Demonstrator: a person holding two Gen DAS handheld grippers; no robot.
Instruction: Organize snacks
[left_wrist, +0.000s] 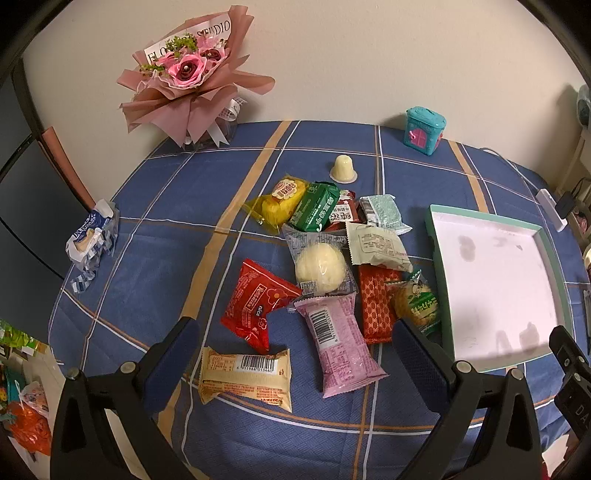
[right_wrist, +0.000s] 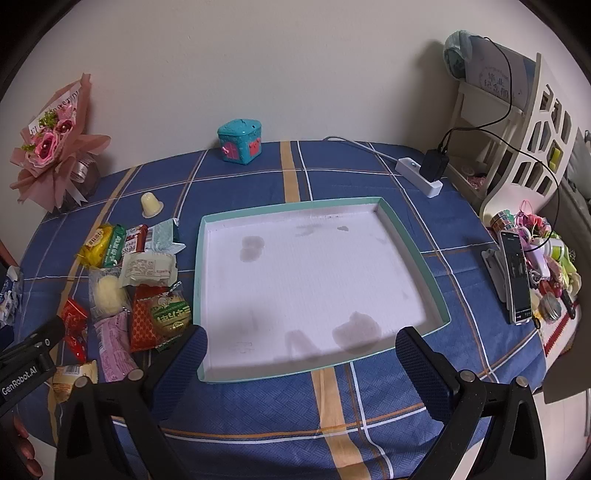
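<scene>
Snack packets heaped on blue plaid tabletop (left_wrist: 147, 266), just left of shallow mint-rimmed white cardboard tray (right_wrist: 314, 273). Tray bare inside apart from faint stains. Left gripper (left_wrist: 295, 354) hovering above near edge of heap, fingers spread wide, nothing between them; below the gap, cream barcode-printed wafer packet (left_wrist: 245, 380) and pink foil packet (left_wrist: 341, 343). Right gripper (right_wrist: 301, 360) poised over tray's near rim, fingers likewise wide apart and unloaded.

Only in left wrist view: whole heap in detail, with red foil packet (left_wrist: 255, 302), clear-wrapped round white bun (left_wrist: 320, 266), yellow cake packet (left_wrist: 279, 201), green biscuit packet (left_wrist: 314, 206), and torn blue-white wrapper (left_wrist: 90, 243) well apart at left edge. Only in right wrist view: entire tray, white power strip with black plug (right_wrist: 421, 173), upright phone on stand (right_wrist: 515, 275), cluttered white shelf (right_wrist: 532, 133).

In both: pink paper-wrapped rose bouquet (left_wrist: 184, 74), teal house-shaped box (left_wrist: 424, 127), small upturned jelly cup (left_wrist: 342, 168).
</scene>
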